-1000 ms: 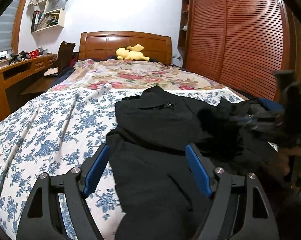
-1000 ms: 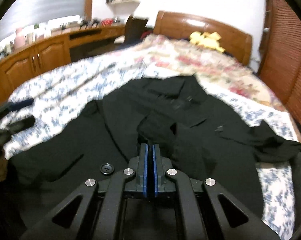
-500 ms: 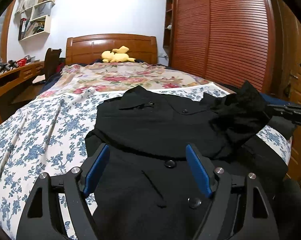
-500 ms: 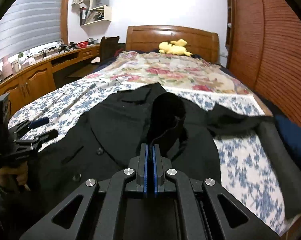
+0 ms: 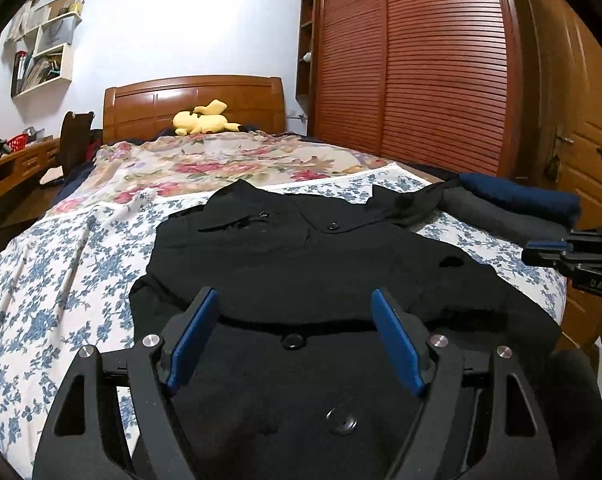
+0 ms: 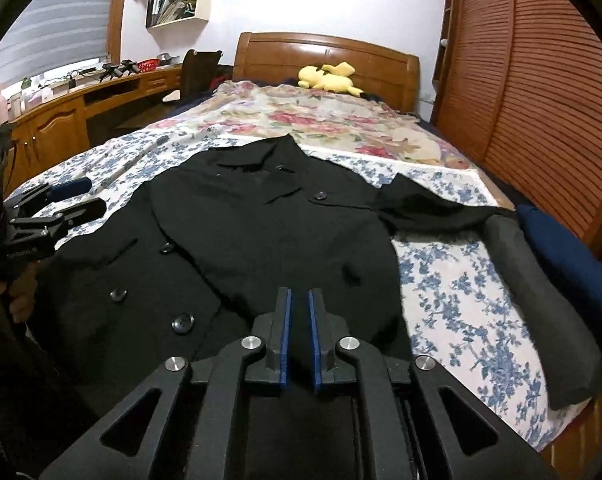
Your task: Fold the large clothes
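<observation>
Letting go of the sleeve it carried across, the right gripper [image 6: 297,312] parts its fingers, nothing between them; the left gripper [image 5: 295,316] stays wide apart over the black coat [image 6: 261,216], one sleeve folded.

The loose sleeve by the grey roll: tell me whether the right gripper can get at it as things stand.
Probably yes. The sleeve lies flat on the bedspread, nothing on top of it, ahead-right of the right gripper, whose jaws are opening with nothing between them. The grey roll lies beside it.
</observation>
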A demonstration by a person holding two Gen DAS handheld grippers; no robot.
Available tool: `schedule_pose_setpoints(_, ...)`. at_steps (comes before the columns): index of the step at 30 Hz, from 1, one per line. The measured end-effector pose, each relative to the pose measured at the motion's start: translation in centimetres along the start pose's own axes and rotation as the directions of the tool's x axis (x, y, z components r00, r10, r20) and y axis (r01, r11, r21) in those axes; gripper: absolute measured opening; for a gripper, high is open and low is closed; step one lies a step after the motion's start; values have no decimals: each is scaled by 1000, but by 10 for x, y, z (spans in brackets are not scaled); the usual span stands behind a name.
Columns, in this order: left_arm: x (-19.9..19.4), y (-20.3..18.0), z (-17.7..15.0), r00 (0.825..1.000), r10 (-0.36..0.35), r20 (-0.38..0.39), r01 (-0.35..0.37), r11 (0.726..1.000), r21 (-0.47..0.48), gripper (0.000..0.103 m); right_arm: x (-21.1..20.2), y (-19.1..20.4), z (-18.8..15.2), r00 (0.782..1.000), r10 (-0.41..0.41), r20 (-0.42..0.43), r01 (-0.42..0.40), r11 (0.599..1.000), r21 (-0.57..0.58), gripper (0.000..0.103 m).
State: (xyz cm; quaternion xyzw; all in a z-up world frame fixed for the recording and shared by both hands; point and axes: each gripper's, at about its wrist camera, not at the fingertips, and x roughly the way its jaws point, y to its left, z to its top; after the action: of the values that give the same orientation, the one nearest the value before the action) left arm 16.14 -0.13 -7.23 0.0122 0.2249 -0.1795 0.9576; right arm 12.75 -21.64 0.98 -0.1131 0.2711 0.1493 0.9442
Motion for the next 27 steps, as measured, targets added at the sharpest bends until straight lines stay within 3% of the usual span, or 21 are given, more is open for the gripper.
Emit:
schedule_pose_setpoints(4, 10, -9, 3, 1000, -5, 4, 5, 1000, -7, 79, 3, 0, -4, 1000, -17, 2, 17, 1000, -14, 38)
schedule_pose_setpoints(6, 17, -14, 5, 1000, -18, -3, 18, 1000, -17, 79, 10, -4, -9, 1000, -24, -9, 24, 999, -22, 43)
schedule_pose_setpoints(14, 32, -36, 7, 999, -42, 8, 42, 999, -2, 79, 42, -11, -19, 995, -34, -95, 30, 999, -39, 45)
schedule_pose_setpoints(21, 45, -51, 5, 999, -45, -24, 46, 998, 34, 79, 80, -17, -35, 977, -13, -212, 10, 1000, -17, 48)
schedule_pose_setpoints(27, 52, -50, 4, 996, -73, -59, 73, 997, 0, 79, 75, -21, -45, 986, 17, -168, -8, 999, 51, 50)
